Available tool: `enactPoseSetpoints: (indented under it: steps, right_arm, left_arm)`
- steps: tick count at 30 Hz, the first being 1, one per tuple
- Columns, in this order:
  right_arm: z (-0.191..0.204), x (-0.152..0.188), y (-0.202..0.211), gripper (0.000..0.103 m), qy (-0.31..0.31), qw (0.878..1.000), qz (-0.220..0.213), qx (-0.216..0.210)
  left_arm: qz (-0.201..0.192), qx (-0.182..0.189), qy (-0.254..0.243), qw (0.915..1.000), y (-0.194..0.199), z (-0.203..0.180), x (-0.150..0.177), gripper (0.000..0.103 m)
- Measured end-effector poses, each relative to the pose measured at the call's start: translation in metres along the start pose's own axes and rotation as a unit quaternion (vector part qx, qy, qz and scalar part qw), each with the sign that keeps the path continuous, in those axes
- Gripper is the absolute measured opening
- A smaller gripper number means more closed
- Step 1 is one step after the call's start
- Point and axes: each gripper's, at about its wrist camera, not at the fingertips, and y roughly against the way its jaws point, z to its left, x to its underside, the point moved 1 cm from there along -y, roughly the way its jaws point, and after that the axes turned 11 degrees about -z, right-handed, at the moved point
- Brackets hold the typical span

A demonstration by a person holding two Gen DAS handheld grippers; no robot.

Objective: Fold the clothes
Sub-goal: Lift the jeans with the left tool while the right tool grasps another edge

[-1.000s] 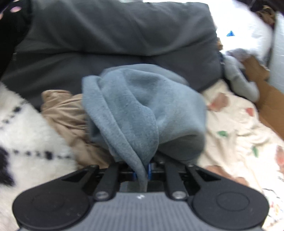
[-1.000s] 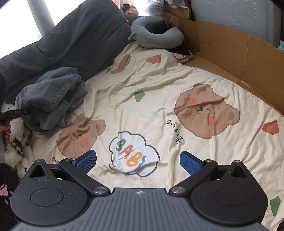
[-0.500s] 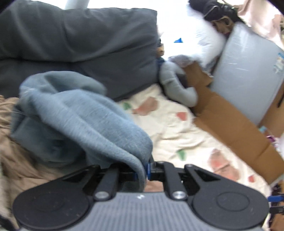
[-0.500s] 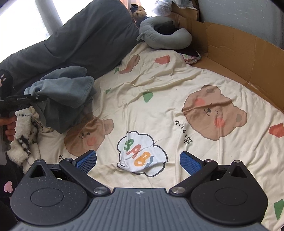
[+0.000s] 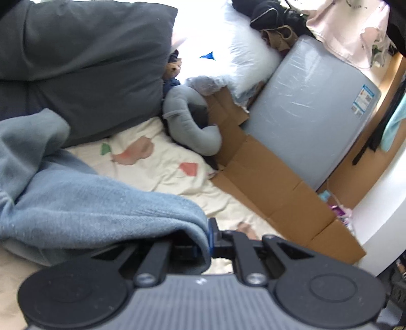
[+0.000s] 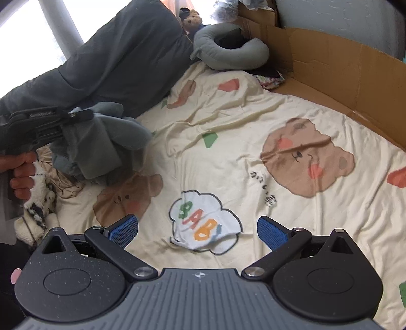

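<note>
Bedroom, cream bear-print bedsheet (image 5: 162, 177) as work surface. Left wrist view: left gripper (image 5: 203, 243) clamped tight on a fold of blue-grey garment (image 5: 83, 203), blue pads pinching the cloth edge; rest of garment bunched and draped to the left, filling the lower left of the view. Behind: dark grey duvet (image 5: 83, 58), grey U-shaped pillow (image 5: 187, 119), flattened cardboard (image 5: 274, 187) along the sheet's edge, grey wrapped mattress (image 5: 309, 116) leaning upright, white pillow (image 5: 241, 53) in bright light. Right wrist view: right gripper (image 6: 198, 231) with jaws wide apart, nothing between the blue pads, poised above the "BAB" cloud print (image 6: 203, 220). Left gripper (image 6: 76, 116) seen at far left, held by a hand (image 6: 21, 172), garment (image 6: 101, 147) hanging from it in a clump, lifted over beige cloth (image 6: 63, 177) and a white fleece with black markings (image 6: 38, 205). Teddy bear (image 6: 192, 19) beside the U-shaped pillow (image 6: 228, 53) at the far end; cardboard (image 6: 342, 76) walling the right side.
</note>
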Motion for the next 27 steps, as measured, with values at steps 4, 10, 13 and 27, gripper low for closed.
enactPoseSetpoints:
  steps: [4,10,13,27]
  right_arm:
    - [0.006,-0.002,-0.006,0.102,0.001,1.0,-0.006,-0.007]
    - [0.022,0.001,-0.022,0.102,0.008,1.0,-0.005,-0.028]
    - [0.033,-0.001,-0.031,0.102,0.016,0.999,-0.008,-0.042]
    - [0.09,-0.017,-0.126,0.102,0.016,0.993,-0.03,-0.114]
  left_arm:
    - [-0.017,0.004,0.005,0.9998,-0.004,-0.012,-0.007,0.007]
    - [-0.047,0.009,0.004,0.9989,-0.004,-0.026,-0.029,0.006]
    - [-0.059,0.017,0.01,0.9981,-0.001,-0.032,-0.04,0.006]
    - [-0.095,0.045,0.025,0.9941,0.025,-0.05,-0.081,0.006]
